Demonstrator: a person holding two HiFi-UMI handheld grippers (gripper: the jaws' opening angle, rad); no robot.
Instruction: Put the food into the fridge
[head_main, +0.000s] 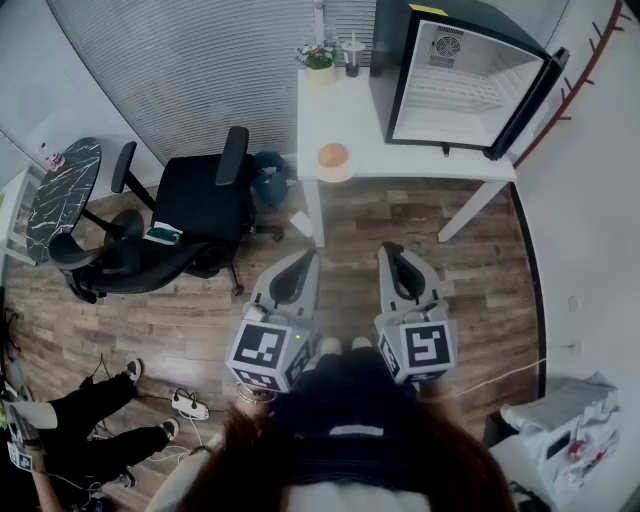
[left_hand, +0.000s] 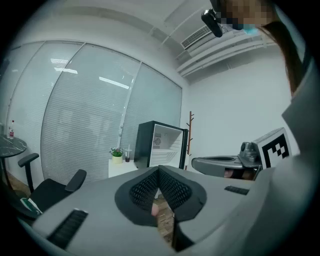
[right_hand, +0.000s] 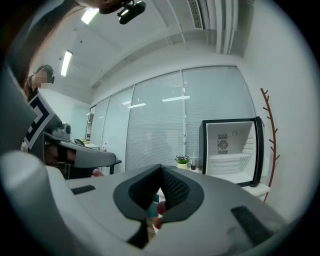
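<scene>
Though it stands open, the fridge (head_main: 452, 92) is cropped

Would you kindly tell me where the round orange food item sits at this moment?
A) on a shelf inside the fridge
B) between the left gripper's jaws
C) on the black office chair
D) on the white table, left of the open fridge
D: in the head view the food lies on the white table near its front edge, outside the open fridge.
</scene>
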